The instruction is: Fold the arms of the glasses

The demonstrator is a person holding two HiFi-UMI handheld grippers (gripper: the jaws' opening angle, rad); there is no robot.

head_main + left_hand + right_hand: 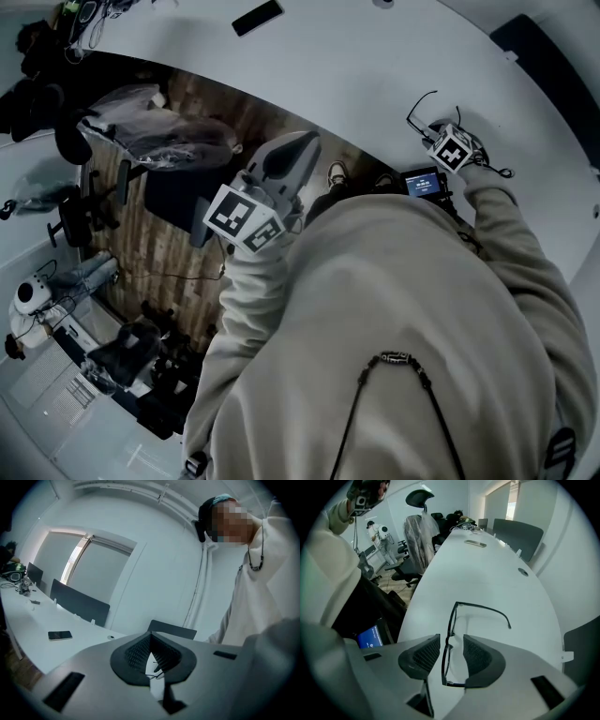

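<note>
Black-framed glasses (451, 634) lie on the white table (487, 578) with their front frame standing between the pads of my right gripper (451, 657). That gripper points steeply down, open, with a gap on each side of the frame. One arm (487, 609) sticks out unfolded to the right. In the head view the right gripper (451, 142) sits over the glasses (419, 111) near the table's right part. My left gripper (305, 145) hovers off the table edge, shut and empty (151, 641).
A dark phone (257, 17) lies far up the table. A small lit screen (424, 182) rides just behind the right gripper. Beyond the table edge are office chairs (159, 141) on a wooden floor. Dark divider panels (518, 529) line the table's far side.
</note>
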